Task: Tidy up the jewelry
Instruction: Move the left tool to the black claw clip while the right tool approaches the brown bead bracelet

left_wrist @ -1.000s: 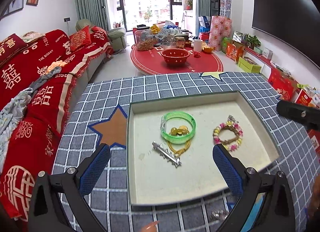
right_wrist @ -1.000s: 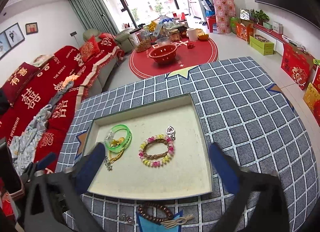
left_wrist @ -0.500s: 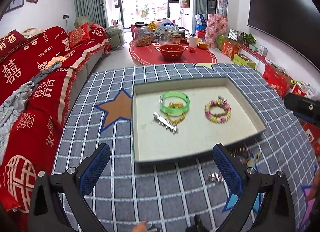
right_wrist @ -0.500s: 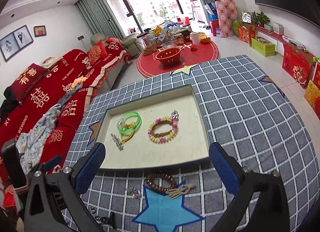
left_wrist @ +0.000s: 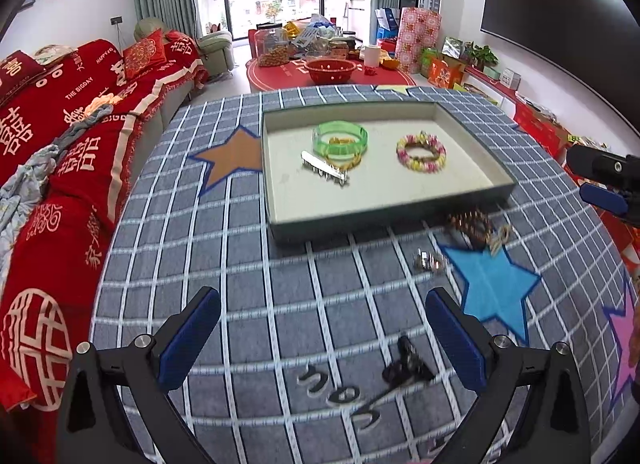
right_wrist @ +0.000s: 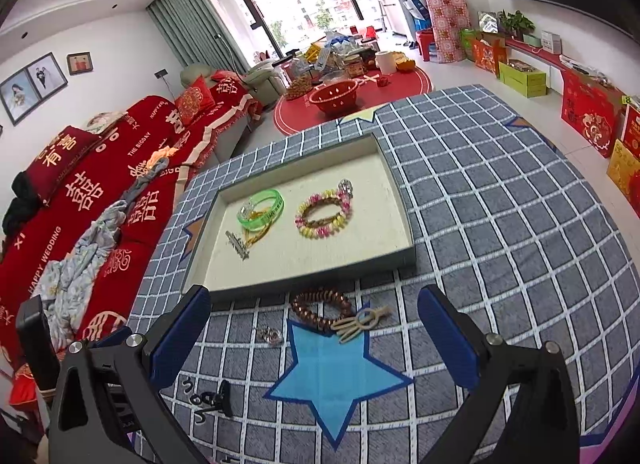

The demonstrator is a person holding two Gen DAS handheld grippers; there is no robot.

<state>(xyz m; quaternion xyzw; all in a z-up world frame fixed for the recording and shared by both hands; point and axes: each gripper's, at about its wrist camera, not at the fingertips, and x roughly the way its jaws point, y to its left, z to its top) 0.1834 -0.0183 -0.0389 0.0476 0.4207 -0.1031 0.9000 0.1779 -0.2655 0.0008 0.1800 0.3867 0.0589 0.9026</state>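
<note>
Both the left gripper (left_wrist: 322,330) and the right gripper (right_wrist: 314,328) hang wide open and empty above the bench (right_wrist: 500,200). The tray (right_wrist: 404,220) at frame centre already collects bracelets; the brown bead bracelet (right_wrist: 320,304) waits just below it, probably next.

tray (right_wrist: 404,200) walls, bare cloth (right_wrist: 500,224) right

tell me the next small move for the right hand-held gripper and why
Probably lower the right hand-held gripper, open and empty, onto the brown bracelet. It lies on the cloth just outside the tray, nearly between the fingers, while the green bangle and pink bracelet are already inside.
</note>
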